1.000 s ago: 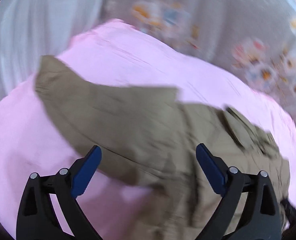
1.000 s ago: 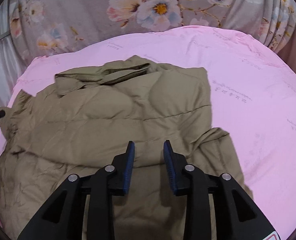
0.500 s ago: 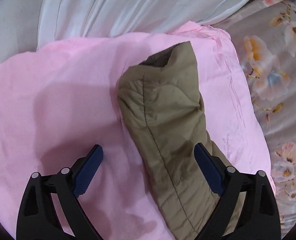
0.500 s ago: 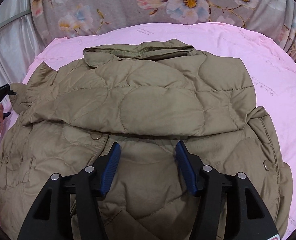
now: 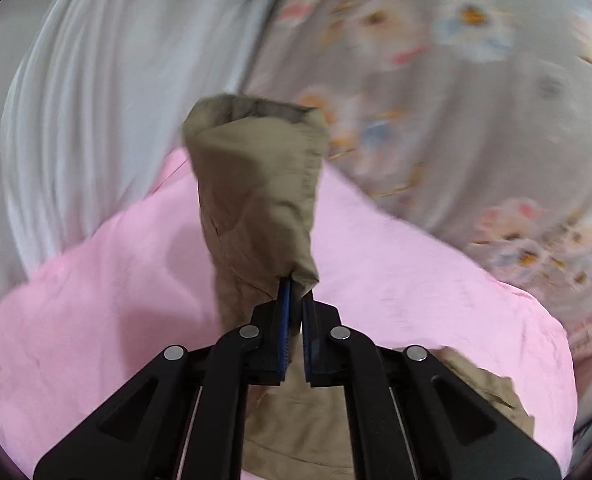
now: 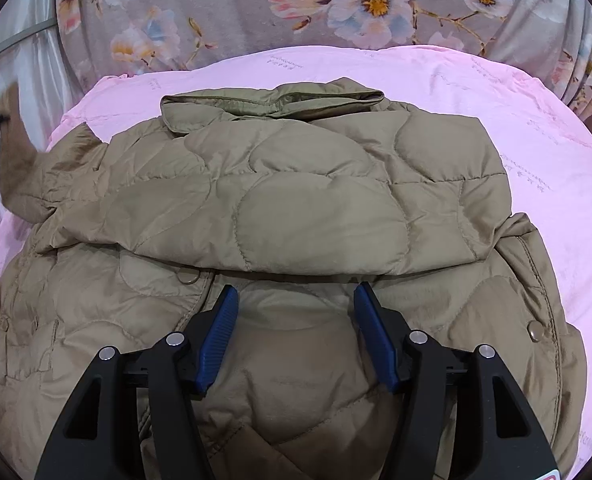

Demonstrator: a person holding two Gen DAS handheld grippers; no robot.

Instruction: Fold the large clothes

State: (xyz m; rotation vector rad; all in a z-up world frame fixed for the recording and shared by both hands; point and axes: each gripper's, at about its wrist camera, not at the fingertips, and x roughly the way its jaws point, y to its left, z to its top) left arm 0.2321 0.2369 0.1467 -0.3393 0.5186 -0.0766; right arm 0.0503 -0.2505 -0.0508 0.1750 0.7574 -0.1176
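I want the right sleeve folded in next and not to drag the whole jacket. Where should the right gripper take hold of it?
Best guess: pinch the free lower edge of the sleeve lying across the jacket, coming in low from the near side. That edge overhangs just beyond the open right gripper, and thin quilting suits a pinch.

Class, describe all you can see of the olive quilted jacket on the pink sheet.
The jacket is olive-tan, puffy, with curved quilting, a folded collar and metal snaps. It lies spread on the pink sheet, one sleeve folded across its chest. The left gripper is shut on the other sleeve, lifted off the sheet. The right gripper hovers open above the body.
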